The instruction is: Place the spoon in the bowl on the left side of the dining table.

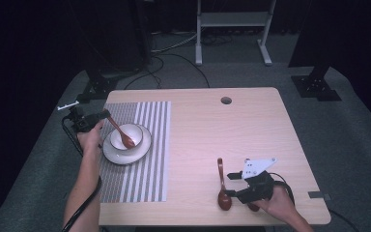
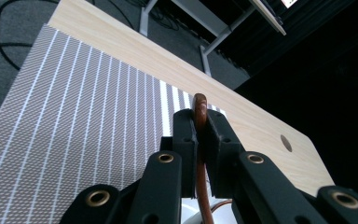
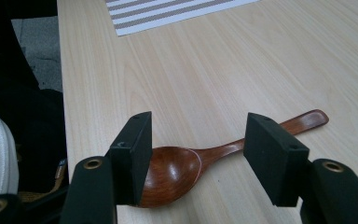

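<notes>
My left gripper (image 1: pixel 102 116) is shut on the handle of a brown wooden spoon (image 1: pixel 121 132), whose head rests inside a white bowl (image 1: pixel 134 131) on a white plate (image 1: pixel 144 147). In the left gripper view the spoon handle (image 2: pixel 199 108) is clamped between the two black jaws. A second brown wooden spoon (image 1: pixel 221 186) lies flat on the table at the front right. My right gripper (image 1: pixel 231 184) stands open just beside its head. The right gripper view shows that spoon (image 3: pixel 200 161) lying between and beyond the open jaws.
A grey striped placemat (image 1: pixel 145 159) covers the table's left side under the plate. The light wooden table (image 1: pixel 232 130) has a round cable hole (image 1: pixel 226 100) near its far edge. A white desk frame (image 1: pixel 232 29) and cables stand on the floor beyond.
</notes>
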